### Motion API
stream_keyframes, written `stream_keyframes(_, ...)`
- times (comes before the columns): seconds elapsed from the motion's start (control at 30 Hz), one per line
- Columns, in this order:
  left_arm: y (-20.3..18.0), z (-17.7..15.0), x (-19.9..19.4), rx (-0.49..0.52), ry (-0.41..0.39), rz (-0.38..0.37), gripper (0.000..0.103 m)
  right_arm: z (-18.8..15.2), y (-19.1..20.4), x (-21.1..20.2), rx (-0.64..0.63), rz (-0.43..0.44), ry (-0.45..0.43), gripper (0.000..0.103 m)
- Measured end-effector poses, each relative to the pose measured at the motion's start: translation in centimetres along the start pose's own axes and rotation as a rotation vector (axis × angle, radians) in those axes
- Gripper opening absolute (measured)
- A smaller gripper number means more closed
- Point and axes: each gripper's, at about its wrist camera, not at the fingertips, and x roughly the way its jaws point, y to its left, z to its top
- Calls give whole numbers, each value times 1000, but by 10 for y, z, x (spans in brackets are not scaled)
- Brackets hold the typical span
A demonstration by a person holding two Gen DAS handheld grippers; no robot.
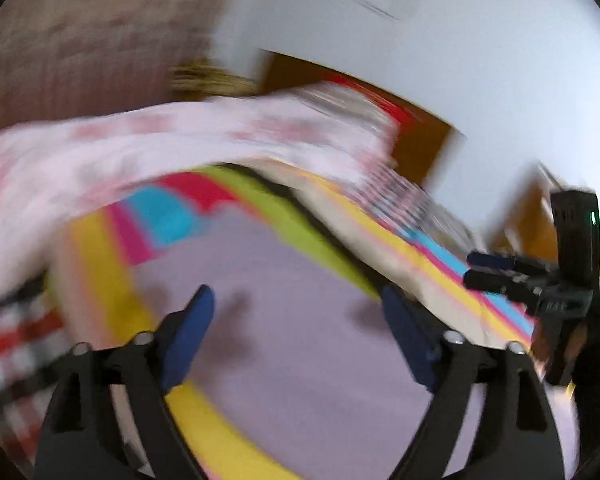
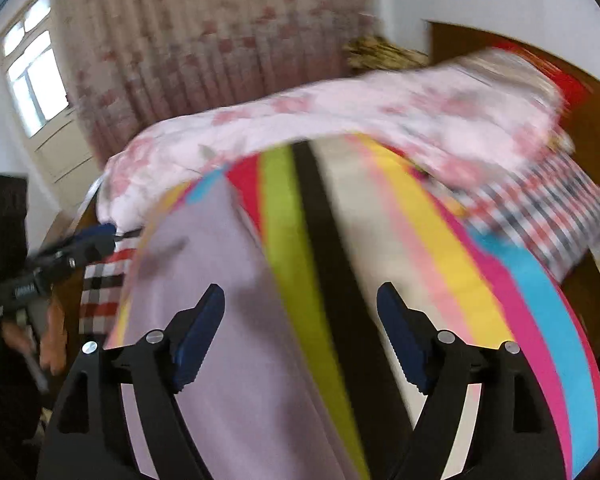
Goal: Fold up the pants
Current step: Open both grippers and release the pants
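Pale lilac pants [image 1: 300, 320] lie spread on a bed with a bright striped sheet [image 1: 112, 276]. Both views are motion-blurred. My left gripper [image 1: 298, 312] is open and empty, hovering over the pants. My right gripper [image 2: 300, 312] is open and empty, above the pants' right edge [image 2: 220, 320] and the green and black stripes [image 2: 296, 280]. In the left wrist view the right gripper [image 1: 470, 268] shows at the right, over the bed edge. In the right wrist view the left gripper [image 2: 108, 234] shows at the left edge.
A pink floral quilt [image 1: 140, 148] is bunched along the far side of the bed, also in the right wrist view [image 2: 340, 120]. A checked cloth [image 2: 540, 212] lies beside it. A curtain [image 2: 204, 40], window [image 2: 32, 68] and white wall [image 1: 460, 60] stand behind.
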Motion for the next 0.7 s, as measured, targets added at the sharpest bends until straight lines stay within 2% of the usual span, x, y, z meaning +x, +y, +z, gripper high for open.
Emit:
stream_keyframes(0.07, -31, -2, 25, 124, 84, -34, 94, -36, -14, -24, 64, 34, 35, 77)
stream_keyframes(0.13, -49, -7, 54, 201, 168, -96, 94, -72, -12, -38, 90, 45, 72, 77)
stream_keyframes(0.17, -53, -11, 69, 225, 206, -96, 94, -90, -8, -42, 95, 58, 95, 77)
stream_keyframes(0.23, -56, -17, 117, 278, 326, 2, 93, -120, 1, -44, 98, 35, 144, 78)
stream_keyframes(0.27, -55, -20, 131, 296, 348, 27, 95, -127, 3, -44, 104, 10, 153, 78)
stream_keyframes(0.3, -56, -21, 142, 326, 342, 38, 102, -139, 8, -49, 129, -26, 156, 78)
stream_keyframes(0.37, -61, -19, 146, 345, 352, 68, 102, -154, 27, -61, 120, -17, 112, 77)
stream_keyframes(0.43, -62, -20, 146, 350, 352, 80, 102, -169, 57, -78, 60, 21, 45, 73)
stream_keyframes(0.47, -61, -22, 147, 347, 346, 76, 102, -176, 76, -85, 28, 69, 15, 69)
stream_keyframes(0.53, -57, -21, 145, 342, 345, 70, 102, -188, 102, -87, -21, 119, 6, 60)
stream_keyframes(0.57, -57, -18, 146, 344, 345, 75, 102, -197, 122, -81, -81, 129, 36, 52)
stream_keyframes(0.6, -56, -17, 149, 347, 345, 81, 102, -203, 133, -77, -128, 118, 53, 43)
stream_keyframes(0.63, -56, -17, 149, 346, 346, 83, 102, -208, 146, -70, -194, 91, 70, 38)
stream_keyframes(0.67, -57, -17, 148, 346, 346, 82, 102, -211, 150, -67, -217, 76, 75, 32)
stream_keyframes(0.7, -56, -17, 148, 345, 344, 80, 102, -212, 152, -63, -217, 68, 77, 30)
